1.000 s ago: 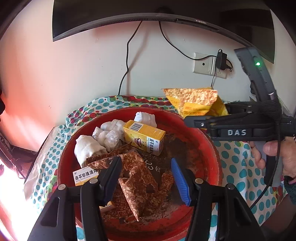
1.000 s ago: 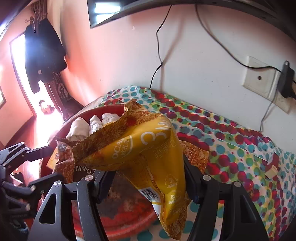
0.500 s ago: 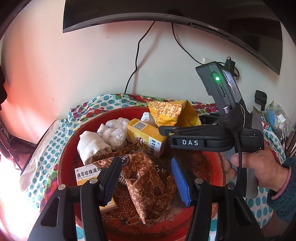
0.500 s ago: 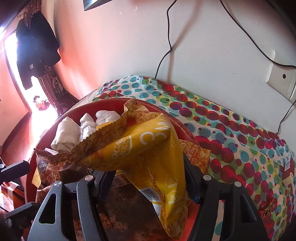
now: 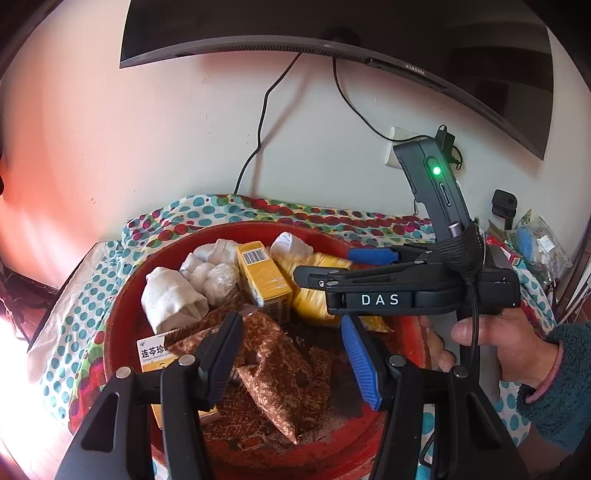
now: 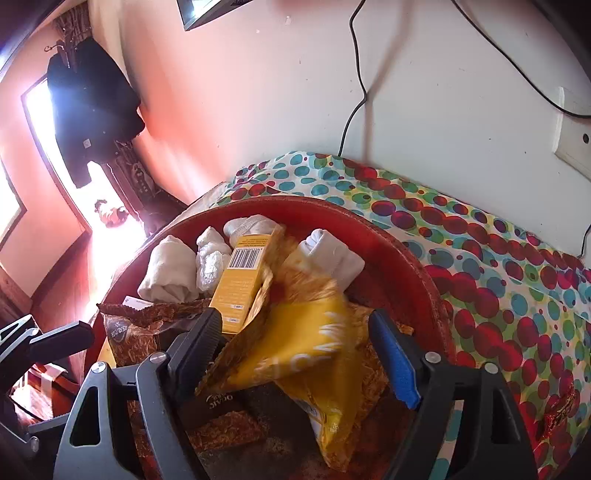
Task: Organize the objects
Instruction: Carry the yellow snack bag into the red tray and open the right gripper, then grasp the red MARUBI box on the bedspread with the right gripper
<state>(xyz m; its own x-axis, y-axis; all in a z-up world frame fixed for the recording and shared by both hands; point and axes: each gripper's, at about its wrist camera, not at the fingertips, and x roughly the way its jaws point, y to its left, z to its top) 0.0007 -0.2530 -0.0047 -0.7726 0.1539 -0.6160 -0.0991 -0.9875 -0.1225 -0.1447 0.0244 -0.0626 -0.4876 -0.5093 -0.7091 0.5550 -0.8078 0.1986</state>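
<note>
A red basin point(image 5: 122, 332) on a dotted cloth holds white cloth rolls point(image 5: 170, 299), a yellow box point(image 5: 262, 273), a brown patterned packet point(image 5: 273, 369) and a white-and-yellow box point(image 5: 155, 350). My left gripper point(image 5: 290, 325) hangs open over the brown packet, gripping nothing. My right gripper point(image 6: 293, 321) is over the basin's right side and its jaws are opening. The yellow snack bag point(image 6: 306, 347) lies blurred between them, with the blue pad clear of it. In the left wrist view the right gripper point(image 5: 325, 264) sits above that yellow snack bag point(image 5: 314, 295), held by a hand.
The basin's rim point(image 6: 406, 258) stands close to the wall. A dark monitor point(image 5: 332, 29) hangs above, with cables running to a wall socket point(image 5: 395, 151). Small packets point(image 5: 535, 240) clutter the table's right end. A dark garment point(image 6: 92, 103) hangs by a bright doorway.
My right gripper came in over the basin with the yellow bag and spread its jaws. The bag has dropped down onto the items in the basin. The left gripper hardly moved.
</note>
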